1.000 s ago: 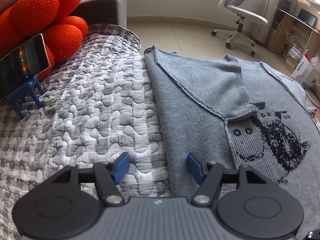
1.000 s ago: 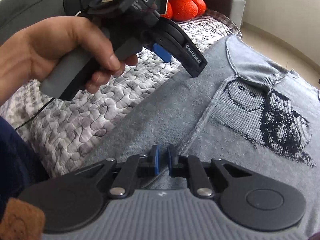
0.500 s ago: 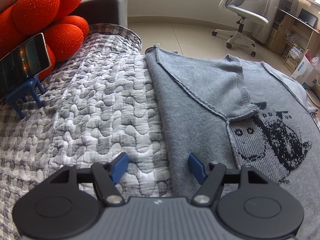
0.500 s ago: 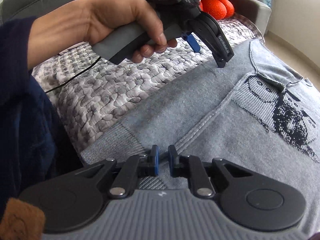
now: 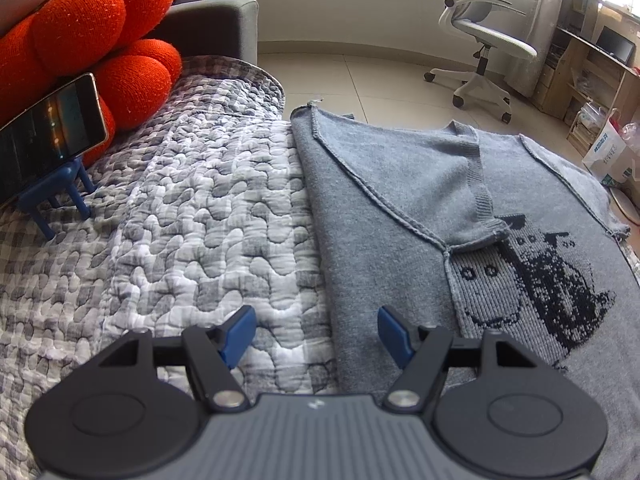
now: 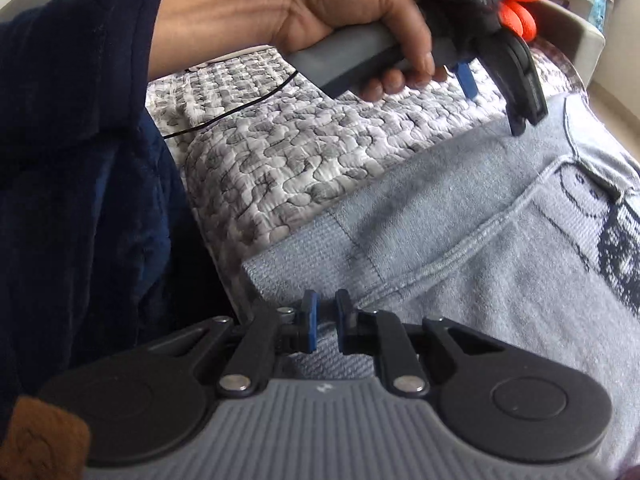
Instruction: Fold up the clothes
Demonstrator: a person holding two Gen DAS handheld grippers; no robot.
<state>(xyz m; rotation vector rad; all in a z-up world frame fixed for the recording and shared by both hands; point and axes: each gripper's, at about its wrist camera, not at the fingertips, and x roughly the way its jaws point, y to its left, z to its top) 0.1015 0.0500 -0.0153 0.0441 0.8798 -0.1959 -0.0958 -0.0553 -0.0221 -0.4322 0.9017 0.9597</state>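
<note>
A grey knit sweater (image 5: pixel 400 200) with a dark cartoon print lies flat on a quilted grey cover (image 5: pixel 200 220); its left sleeve is folded in over the chest. It also shows in the right wrist view (image 6: pixel 480 260). My left gripper (image 5: pixel 316 332) is open and empty, straddling the sweater's folded left edge; it also shows in the right wrist view (image 6: pixel 496 100), tips down at that edge. My right gripper (image 6: pixel 324 320) has its jaws nearly closed with a small gap, just above the sweater's ribbed hem corner (image 6: pixel 304 264). Nothing shows between the pads.
Orange round cushions (image 5: pixel 100 52) and a phone (image 5: pixel 48 128) on a blue stand (image 5: pixel 60 192) sit at the far left of the sofa. A white office chair (image 5: pixel 480 48) and a desk (image 5: pixel 592 68) stand on the floor beyond. A black cable (image 6: pixel 232 112) lies on the cover.
My right gripper has drawn back along the sweater toward the hem, which has come into view. The left gripper has shifted slightly and stays open.
</note>
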